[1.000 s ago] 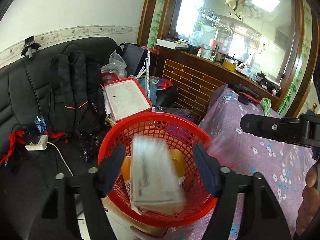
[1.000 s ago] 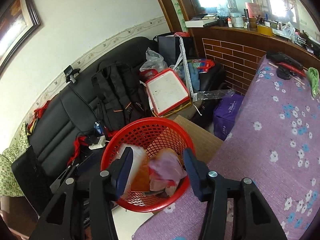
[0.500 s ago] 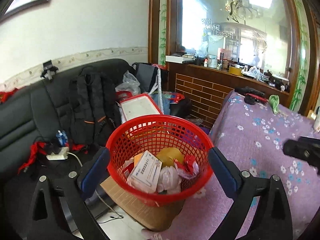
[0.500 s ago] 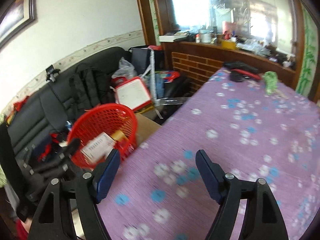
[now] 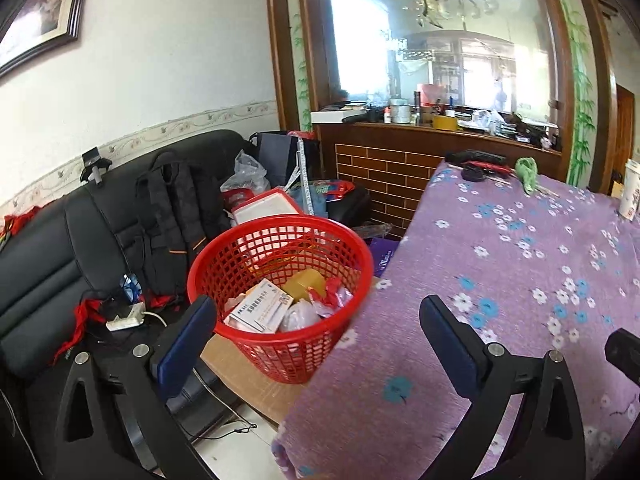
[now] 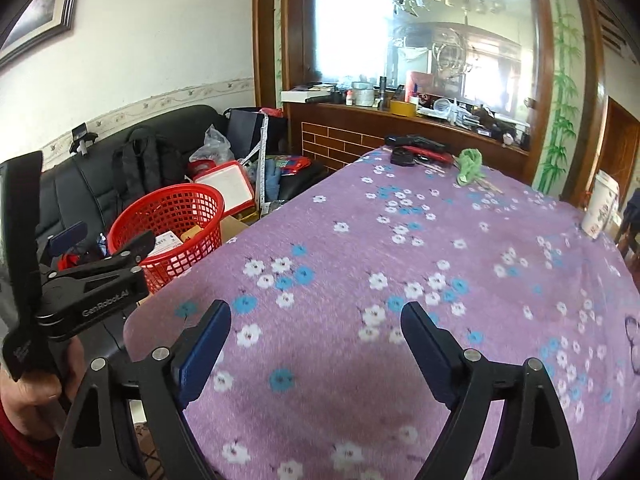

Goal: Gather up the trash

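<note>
Both tools gaping, empty: left tool (image 5: 316, 320), right tool (image 6: 316, 340); light crushable trash, white carton (image 5: 258, 312), sits in red mesh basket (image 5: 280, 344) beside tabletop (image 6: 440, 260); I'd pinch carton's edges.

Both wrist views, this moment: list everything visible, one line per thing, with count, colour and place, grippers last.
basket: 1, red, on a cardboard box beside the table
white box: 1, white, printed, in the basket
yellow item: 1, in the basket, kind unclear
wrappers: a few, red and clear, in the basket
tablecloth: 1, purple, floral, over the table
green cloth: 1, table's far end
paper cup: 1, white, patterned, table's right edge
backpack: 1, black, on the sofa
sofa: 1, black, along the wall
red-rimmed tray: 1, white, behind the basket
left gripper: fingers open, empty
right gripper: fingers open, empty, over the table
</note>
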`<state>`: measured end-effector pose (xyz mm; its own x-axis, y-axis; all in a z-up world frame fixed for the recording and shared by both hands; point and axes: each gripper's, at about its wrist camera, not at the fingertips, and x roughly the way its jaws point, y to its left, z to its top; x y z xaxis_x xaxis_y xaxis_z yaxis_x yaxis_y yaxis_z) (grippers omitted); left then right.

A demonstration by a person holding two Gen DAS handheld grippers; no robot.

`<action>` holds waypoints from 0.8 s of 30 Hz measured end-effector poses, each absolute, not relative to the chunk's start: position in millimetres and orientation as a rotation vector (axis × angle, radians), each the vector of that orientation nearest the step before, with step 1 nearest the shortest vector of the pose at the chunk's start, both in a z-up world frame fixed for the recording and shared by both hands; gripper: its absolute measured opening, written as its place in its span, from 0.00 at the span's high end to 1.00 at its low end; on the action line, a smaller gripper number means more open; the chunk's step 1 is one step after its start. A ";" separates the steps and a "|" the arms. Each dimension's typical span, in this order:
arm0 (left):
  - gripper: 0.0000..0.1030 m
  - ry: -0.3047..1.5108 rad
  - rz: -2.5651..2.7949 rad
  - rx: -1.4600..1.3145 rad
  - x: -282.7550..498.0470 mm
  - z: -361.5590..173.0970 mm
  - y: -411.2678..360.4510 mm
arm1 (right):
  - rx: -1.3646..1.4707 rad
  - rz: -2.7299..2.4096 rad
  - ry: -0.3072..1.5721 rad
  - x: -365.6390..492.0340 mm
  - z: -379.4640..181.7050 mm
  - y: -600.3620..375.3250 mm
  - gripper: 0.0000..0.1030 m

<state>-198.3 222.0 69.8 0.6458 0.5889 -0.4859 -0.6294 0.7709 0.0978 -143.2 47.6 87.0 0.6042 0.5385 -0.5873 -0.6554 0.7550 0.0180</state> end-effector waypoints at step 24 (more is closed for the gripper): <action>0.01 0.523 0.691 -0.042 -197.2 70.7 201.6 | -0.210 0.658 0.597 -154.0 83.5 41.3 0.12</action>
<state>-197.2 201.6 70.7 0.6476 0.5970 -0.4735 -0.6174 0.7753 0.1330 -154.0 41.3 83.5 0.6318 0.5121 -0.5819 -0.6287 0.7776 0.0016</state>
